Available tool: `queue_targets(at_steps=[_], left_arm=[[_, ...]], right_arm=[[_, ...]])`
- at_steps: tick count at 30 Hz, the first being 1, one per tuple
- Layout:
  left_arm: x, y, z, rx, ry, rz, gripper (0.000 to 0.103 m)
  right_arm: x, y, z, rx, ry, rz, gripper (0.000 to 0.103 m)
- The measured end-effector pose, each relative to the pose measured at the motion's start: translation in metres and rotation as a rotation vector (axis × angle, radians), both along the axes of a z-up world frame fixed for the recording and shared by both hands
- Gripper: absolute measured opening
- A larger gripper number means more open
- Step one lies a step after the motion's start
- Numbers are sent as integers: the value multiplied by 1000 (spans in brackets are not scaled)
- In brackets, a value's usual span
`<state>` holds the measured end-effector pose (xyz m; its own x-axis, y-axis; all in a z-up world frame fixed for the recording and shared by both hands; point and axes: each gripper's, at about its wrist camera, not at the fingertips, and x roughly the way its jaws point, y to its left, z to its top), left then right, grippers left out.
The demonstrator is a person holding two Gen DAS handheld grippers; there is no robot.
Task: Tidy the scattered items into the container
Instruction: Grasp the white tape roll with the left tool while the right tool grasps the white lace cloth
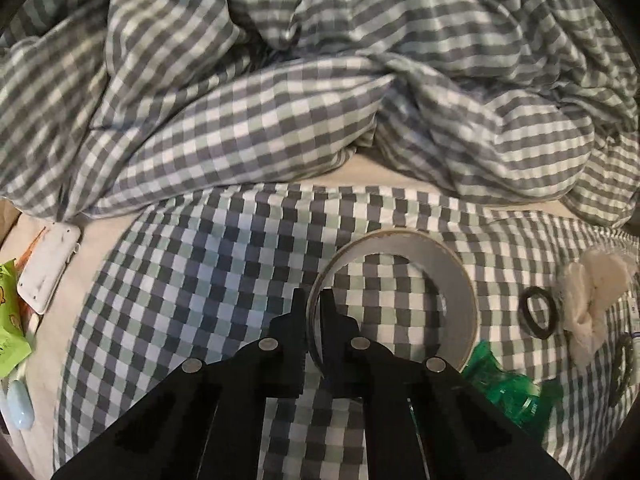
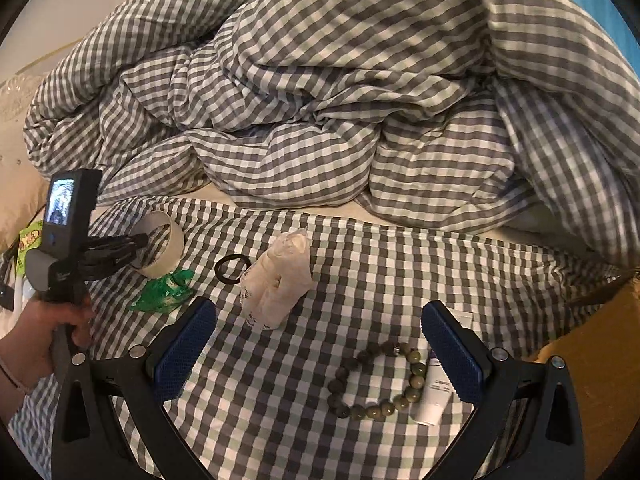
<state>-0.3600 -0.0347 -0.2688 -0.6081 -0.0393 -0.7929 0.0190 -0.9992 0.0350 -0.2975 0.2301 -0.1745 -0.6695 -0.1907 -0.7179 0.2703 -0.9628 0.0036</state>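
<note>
Left gripper (image 1: 314, 304) clamped on wall of white tape roll (image 1: 452, 280); right gripper (image 2: 320, 344) released above green bead bracelet (image 2: 414, 376).

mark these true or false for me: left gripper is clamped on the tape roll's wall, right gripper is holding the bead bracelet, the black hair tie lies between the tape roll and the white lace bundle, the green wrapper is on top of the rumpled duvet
1. The left gripper is clamped on the wall of the tape roll. True.
2. The right gripper holds the bead bracelet. False: its jaws stand wide open and empty, and the bracelet lies on the checked cloth between them.
3. The black hair tie lies between the tape roll and the white lace bundle. True.
4. The green wrapper is on the rumpled duvet. False: it lies on the flat checked cloth beside the tape roll.
</note>
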Motion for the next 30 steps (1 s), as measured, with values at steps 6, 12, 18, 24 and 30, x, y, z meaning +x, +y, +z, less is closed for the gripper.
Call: queue_targets(at_steps=[6, 12, 18, 24, 30], left_arm=[[24, -8, 24, 9, 45, 10, 6], [50, -14, 54, 2, 86, 12, 6], [55, -25, 72, 8, 106, 13, 6], [64, -22, 82, 12, 122, 9, 6], [68, -14, 87, -4, 130, 3, 6]], right_arm=[[-17, -12, -13, 0, -14, -4, 103], [-52, -26, -34, -17, -59, -44, 103], [-83, -40, -61, -16, -130, -54, 102], [-87, -69, -90, 151, -167, 33, 49], [-76, -77, -82, 193, -138, 69, 13]])
